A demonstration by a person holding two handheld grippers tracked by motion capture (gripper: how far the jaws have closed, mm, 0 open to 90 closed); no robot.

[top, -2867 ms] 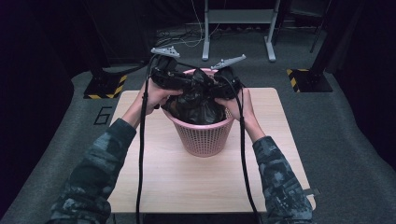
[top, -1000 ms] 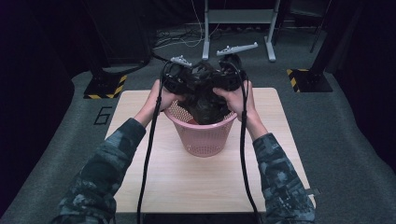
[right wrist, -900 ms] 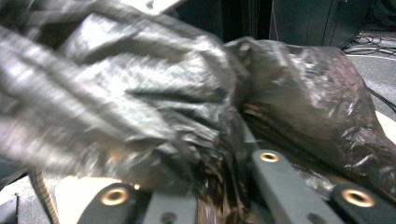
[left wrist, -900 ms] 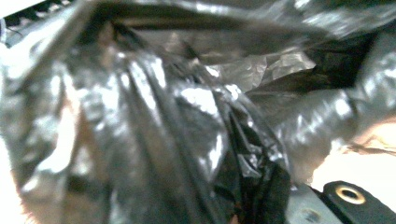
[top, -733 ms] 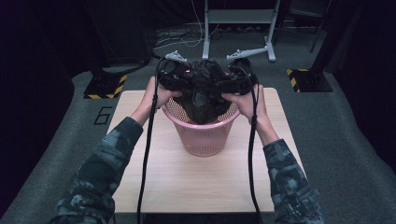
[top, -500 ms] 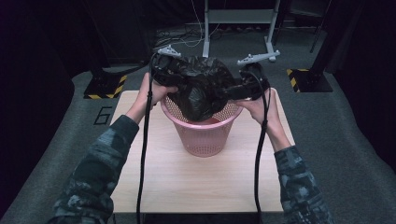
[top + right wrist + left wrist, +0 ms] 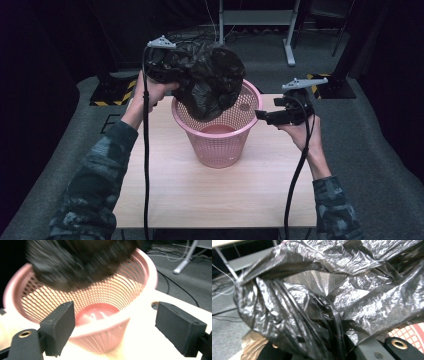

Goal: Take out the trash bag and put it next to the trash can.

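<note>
- The setting is a dark room with a grey floor, yellow-and-black hazard strips and a metal stand behind; a pale wooden table [image 7: 210,190] is in the foreground, bare except for one basket.
- At the left, the left gripper [image 7: 162,62] is raised above the table's far left part. It has a bunched black plastic bag [image 7: 207,80] by a gathered fold, and in the left gripper view the crumpled film [image 7: 317,302] is drawn tight down between the jaws, so they look closed on it.
- The bag hangs as a loose lump over the left rim of the basket, its lowest fold dipping just inside the mouth; it sits to the right of the gripper that holds it.
- In the middle, the pink mesh basket [image 7: 220,145] stands upright with its floor [image 7: 97,313] showing, so nothing lines it.
- At the right, the right gripper [image 7: 267,116] is just beside the basket's right rim, pointing at it, jaws spread wide with nothing between them.
- My judgement: the bag lies up and to the left of the free gripper, across the basket mouth, so that gripper is the one placed to reach in for a free edge.
- Open table lies in front and to the right; the far edge is close behind the basket.
</note>
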